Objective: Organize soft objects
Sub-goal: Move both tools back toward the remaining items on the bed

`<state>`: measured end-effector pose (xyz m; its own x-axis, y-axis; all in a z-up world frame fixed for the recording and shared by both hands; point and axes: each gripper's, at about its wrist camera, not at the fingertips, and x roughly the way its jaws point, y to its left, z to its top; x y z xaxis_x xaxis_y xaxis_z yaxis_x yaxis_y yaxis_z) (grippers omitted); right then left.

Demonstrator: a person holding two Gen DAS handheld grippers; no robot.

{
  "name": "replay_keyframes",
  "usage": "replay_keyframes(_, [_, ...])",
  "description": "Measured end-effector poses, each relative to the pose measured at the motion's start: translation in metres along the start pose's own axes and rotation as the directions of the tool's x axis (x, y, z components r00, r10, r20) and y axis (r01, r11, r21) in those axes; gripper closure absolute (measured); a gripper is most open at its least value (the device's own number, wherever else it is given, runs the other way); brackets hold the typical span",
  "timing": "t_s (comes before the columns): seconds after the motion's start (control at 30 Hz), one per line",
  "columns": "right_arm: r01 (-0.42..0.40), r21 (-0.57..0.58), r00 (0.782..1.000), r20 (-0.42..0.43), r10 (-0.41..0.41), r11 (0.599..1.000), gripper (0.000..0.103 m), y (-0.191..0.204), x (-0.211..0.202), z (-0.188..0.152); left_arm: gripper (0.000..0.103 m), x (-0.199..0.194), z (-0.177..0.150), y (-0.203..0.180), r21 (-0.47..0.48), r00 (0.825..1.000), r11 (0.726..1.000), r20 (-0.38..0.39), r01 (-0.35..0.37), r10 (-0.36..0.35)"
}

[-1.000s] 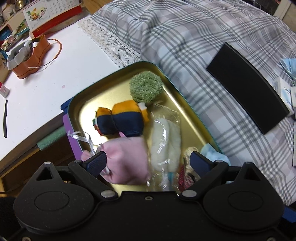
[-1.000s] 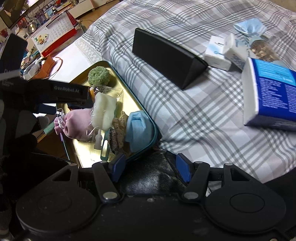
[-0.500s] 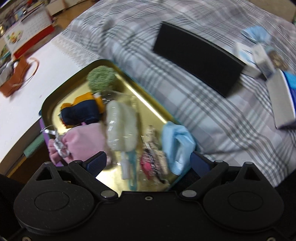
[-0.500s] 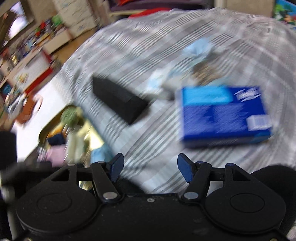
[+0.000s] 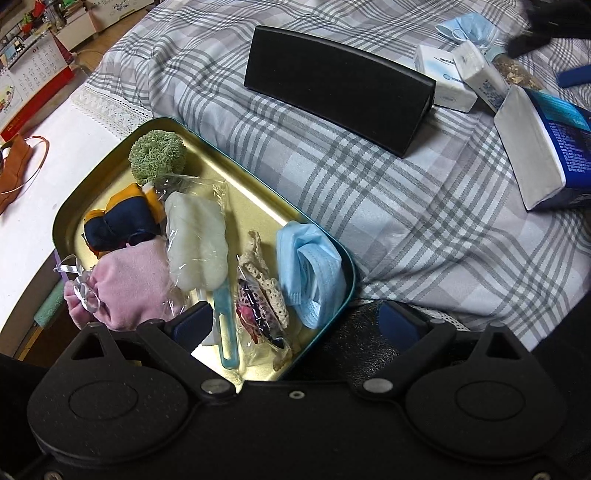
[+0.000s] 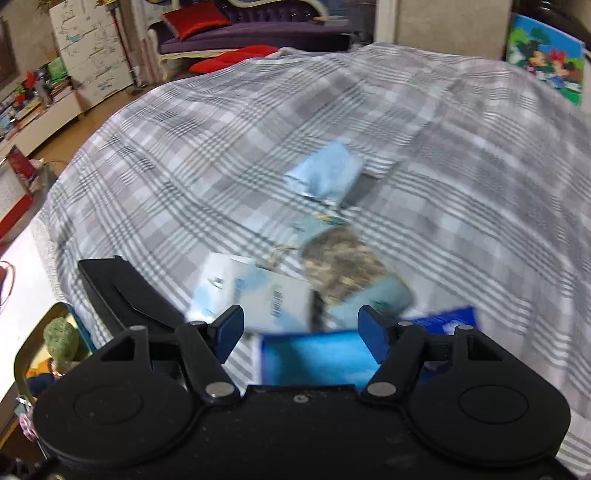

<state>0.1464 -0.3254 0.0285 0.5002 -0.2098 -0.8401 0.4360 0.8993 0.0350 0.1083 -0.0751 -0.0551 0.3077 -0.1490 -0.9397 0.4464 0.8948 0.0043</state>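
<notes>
A gold tin tray (image 5: pixel 255 206) lies on the plaid bedcover. It holds a green scrubber (image 5: pixel 157 155), a navy and orange cloth (image 5: pixel 122 218), a pink pouch (image 5: pixel 127 284), a white sponge in plastic (image 5: pixel 195 240), a lace piece (image 5: pixel 264 280) and a blue face mask (image 5: pixel 310 266). My left gripper (image 5: pixel 295 323) is open and empty over the tray's near end. My right gripper (image 6: pixel 301 330) is open and empty above a blue box (image 6: pixel 317 358). A second blue mask (image 6: pixel 325 175) lies farther out on the bed; it also shows in the left wrist view (image 5: pixel 467 27).
A black triangular case (image 5: pixel 336 85) lies on the bed beyond the tray. White tissue packs (image 5: pixel 447 79), a packet of dried bits (image 6: pixel 343 262) and the blue box (image 5: pixel 546 136) sit at the right. A white table (image 5: pixel 44 147) with a calendar stands at the left.
The right gripper swung up and away from the tray to the right, over the blue box. The left gripper pulled back and turned right, bringing the tray's near end and the mask into view.
</notes>
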Motion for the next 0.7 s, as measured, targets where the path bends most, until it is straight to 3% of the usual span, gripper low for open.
replay_keyframes(0.17, [-0.001, -0.054, 1.000, -0.018, 0.000, 0.999, 0.036, 0.022, 0.027, 0.005, 0.010, -0.001, 0.001, 0.000, -0.001, 1.000, 1.000, -0.001, 0.014, -0.014])
replay_keyframes(0.37, [0.125, -0.079, 0.992, -0.016, -0.127, 0.989, 0.036, 0.013, 0.048, 0.007, 0.010, -0.008, 0.010, -0.003, 0.002, 0.999, 0.999, 0.008, 0.040, -0.040])
replay_keyframes(0.53, [0.286, -0.068, 0.958, 0.008, -0.286, 0.956, 0.037, -0.007, 0.058, 0.011, 0.010, -0.012, 0.027, -0.007, 0.007, 0.996, 0.996, -0.008, 0.087, -0.087])
replay_keyframes(0.6, [0.282, -0.023, 0.959, -0.013, -0.283, 0.959, 0.037, -0.022, 0.060, 0.015, 0.010, -0.014, 0.036, -0.009, 0.008, 0.995, 0.995, -0.020, 0.099, -0.099])
replay_keyframes(0.7, [0.179, 0.098, 0.984, -0.036, -0.177, 0.979, 0.037, -0.048, 0.051, 0.026, 0.010, -0.021, 0.056, -0.014, 0.034, 0.995, 0.994, -0.020, 0.102, -0.101])
